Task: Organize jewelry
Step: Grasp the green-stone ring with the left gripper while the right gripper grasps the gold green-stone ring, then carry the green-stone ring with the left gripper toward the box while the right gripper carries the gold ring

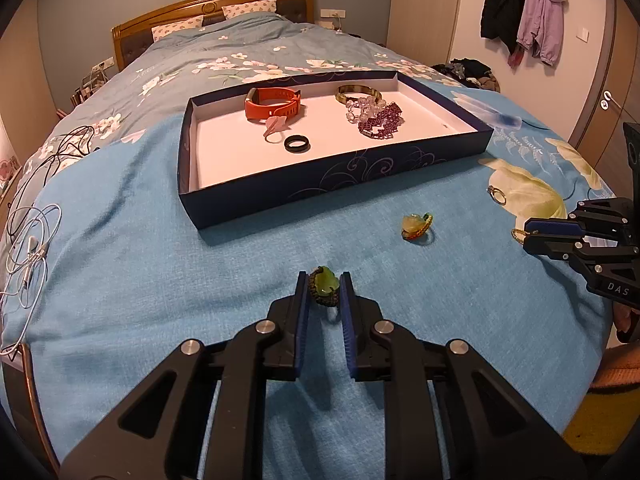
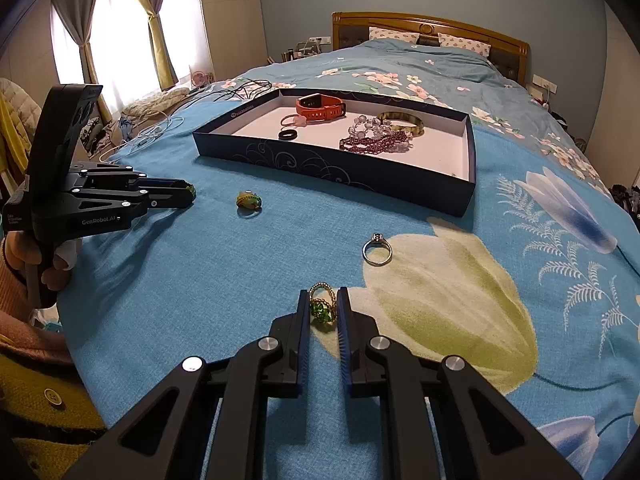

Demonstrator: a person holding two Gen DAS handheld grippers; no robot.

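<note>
1. While both tongs rest low on the blue bedspread [image 1: 160, 280], each is closed on a ring: the left tongs [image 1: 324, 286] pinch a green stone ring [image 1: 323, 286] with a dark braided band between their pads.
2. The right tongs [image 2: 323, 306] grip a green gem ring [image 2: 322, 308] with a gold beaded band, the band loop sticking out past the fingertips.
3. Both rings still touch the bedspread.
4. A yellow-and-green ring [image 1: 417, 227] lies loose on the bed between the two tongs, ahead of them.
5. A silver ring with a clear stone [image 2: 377, 250] lies just beyond the right tongs, on the pale flower print.
6. Farther on sits the dark blue tray [image 1: 320, 188] with a white floor; inside: orange watch band [image 1: 274, 104], black ring [image 1: 297, 144], pink ring [image 1: 275, 126], clear bead bracelet [image 1: 366, 106], purple bead bracelet [image 1: 380, 122], amber bangle [image 1: 358, 92].
7. White and black cables [image 1: 28, 240] lie at the bed's left edge.
8. A hand [image 2: 48, 264] holds the left tool's handle.
</note>
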